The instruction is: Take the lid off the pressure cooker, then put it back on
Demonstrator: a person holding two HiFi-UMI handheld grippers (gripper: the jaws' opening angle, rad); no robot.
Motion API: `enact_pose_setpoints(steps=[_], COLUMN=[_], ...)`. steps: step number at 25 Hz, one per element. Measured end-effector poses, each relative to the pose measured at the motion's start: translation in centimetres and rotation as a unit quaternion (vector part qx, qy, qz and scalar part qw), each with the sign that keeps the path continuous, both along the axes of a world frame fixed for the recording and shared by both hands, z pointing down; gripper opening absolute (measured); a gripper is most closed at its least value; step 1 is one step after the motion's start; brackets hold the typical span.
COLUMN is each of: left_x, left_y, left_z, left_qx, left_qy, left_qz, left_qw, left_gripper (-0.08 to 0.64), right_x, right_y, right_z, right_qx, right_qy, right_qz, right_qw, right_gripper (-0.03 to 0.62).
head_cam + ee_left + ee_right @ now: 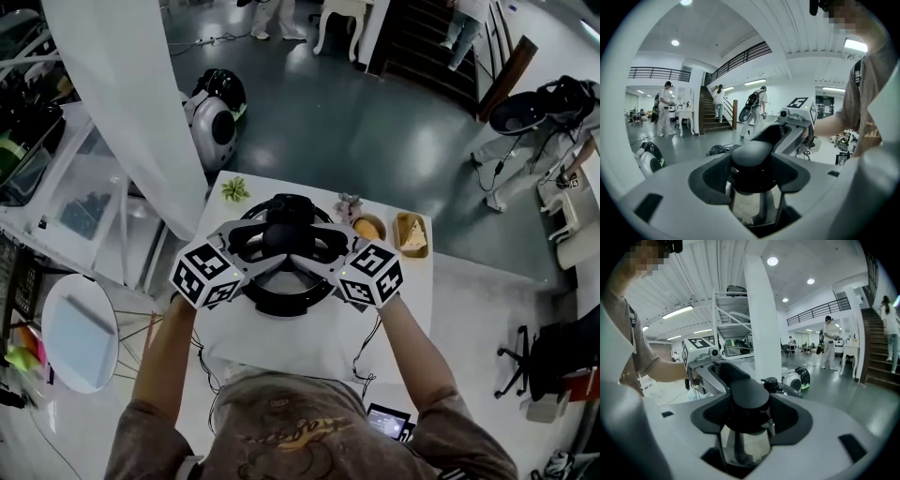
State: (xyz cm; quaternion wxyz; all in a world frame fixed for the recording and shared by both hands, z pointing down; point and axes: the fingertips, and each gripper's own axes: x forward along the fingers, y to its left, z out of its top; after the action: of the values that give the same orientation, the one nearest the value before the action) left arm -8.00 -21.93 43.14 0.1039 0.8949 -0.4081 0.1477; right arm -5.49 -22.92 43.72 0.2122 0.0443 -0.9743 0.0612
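— Starting at the left, what is worrying you?

— A small green plant (235, 189) is sitting just left of the black-rimmed pressure cooker (281, 302) on the white table (309, 349), so a lid swinging that way could be knocking it over.

— And the left gripper (754, 176)?

— Its jaws are standing wide, yet the pads seem to be pressing on the black round plastic knob (284, 234) of the shiny metal lid (743, 444). The lid is sitting over the cooker; I cannot tell whether it is seated or already lifting.

— The right gripper (750, 416)?

— It is doing the same from the other side, equally wide, clamping that same knob. Two grips are sharing one small smooth dome. If one hand rises faster, the lid will probably be tilting and jamming on the rim, or the knob slipping free.

— Further right?

— A small bowl (355, 225) holding something orange and a tan tray (398, 246) are sitting close by. A stuck lid could be dragging the cooker into them.
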Motion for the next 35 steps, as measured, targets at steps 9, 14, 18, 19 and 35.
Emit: enact_pose_setpoints(steps=[9,14,18,19,35], left_x=[-0.9,-1.6,-1.7,-1.7,-0.1], left_y=[3.0,5.5,7.3,7.9,17.8], left_z=[-1.3,-2.5,-2.6,-2.6,-2.4], left_qx=[0.037,0.047,0.05,0.048,0.052], left_qy=[0.013,0.045,0.052,0.055,0.078], left_qz=[-0.1,-0.119,-0.112,-0.108,-0.047], left_qw=[0.9942,0.9908,0.9911,0.9914,0.9945], left_gripper=[0.259,0.253,0.253,0.253,0.253], right_x=[1.2,2.3,3.2,3.3,4.9], right_y=[0.3,1.8,3.3,3.9,16.1], right_z=[-0.7,-1.2,-1.5,-1.5,-1.6], right_qx=[0.007,0.01,0.015,0.016,0.031], right_qy=[-0.046,-0.06,-0.067,-0.066,-0.057], right_qz=[0.037,0.06,0.084,0.089,0.138], right_qw=[0.998,0.996,0.994,0.994,0.988], right_gripper=[0.244,0.233,0.233,0.23,0.23])
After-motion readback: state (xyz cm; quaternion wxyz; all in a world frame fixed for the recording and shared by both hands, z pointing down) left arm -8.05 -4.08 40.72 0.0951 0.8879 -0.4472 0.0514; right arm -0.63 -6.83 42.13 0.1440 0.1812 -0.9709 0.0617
